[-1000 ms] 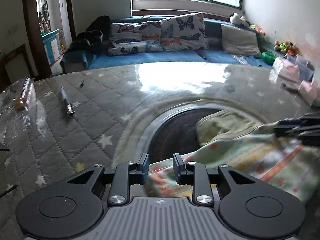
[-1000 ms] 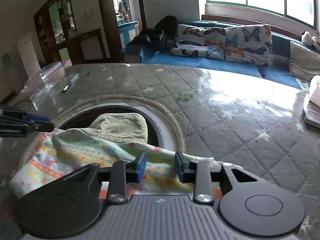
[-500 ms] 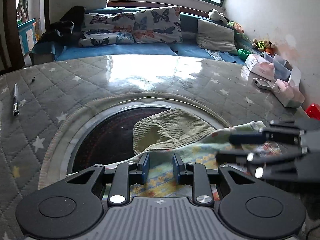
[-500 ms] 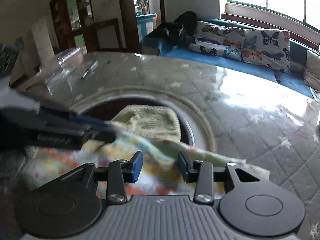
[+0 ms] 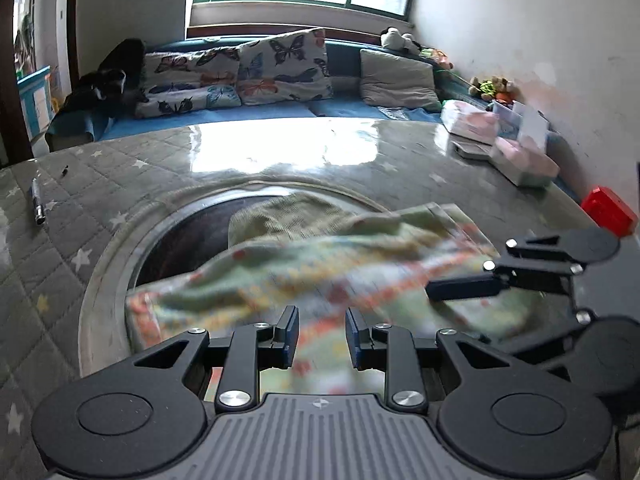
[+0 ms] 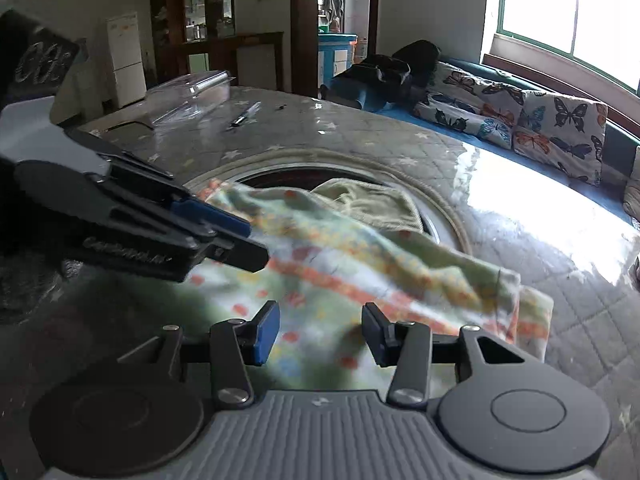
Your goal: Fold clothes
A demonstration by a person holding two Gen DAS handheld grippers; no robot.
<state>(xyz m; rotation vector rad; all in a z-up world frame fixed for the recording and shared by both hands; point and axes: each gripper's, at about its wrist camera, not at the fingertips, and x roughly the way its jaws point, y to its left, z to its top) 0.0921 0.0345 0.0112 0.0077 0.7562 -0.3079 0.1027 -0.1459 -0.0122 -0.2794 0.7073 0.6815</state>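
Note:
A patterned cloth with orange and yellow bands lies blurred over the round dark inset of the quilted table. My left gripper has this cloth between its narrowly spaced fingers; in the right wrist view it comes in from the left, pinching the cloth's raised edge. My right gripper stands open just above the cloth, nothing clamped. From the left wrist view, one of its fingers reaches in from the right. A green corduroy garment lies partly under the cloth.
A pen lies on the table at the far left, near a clear plastic box. Pink and white boxes and a red object sit along the right edge. A blue sofa with butterfly cushions stands behind.
The two grippers have come close together over the cloth, doubling it over. The right gripper's fingers have spread wider apart. The left gripper's finger gap is unchanged.

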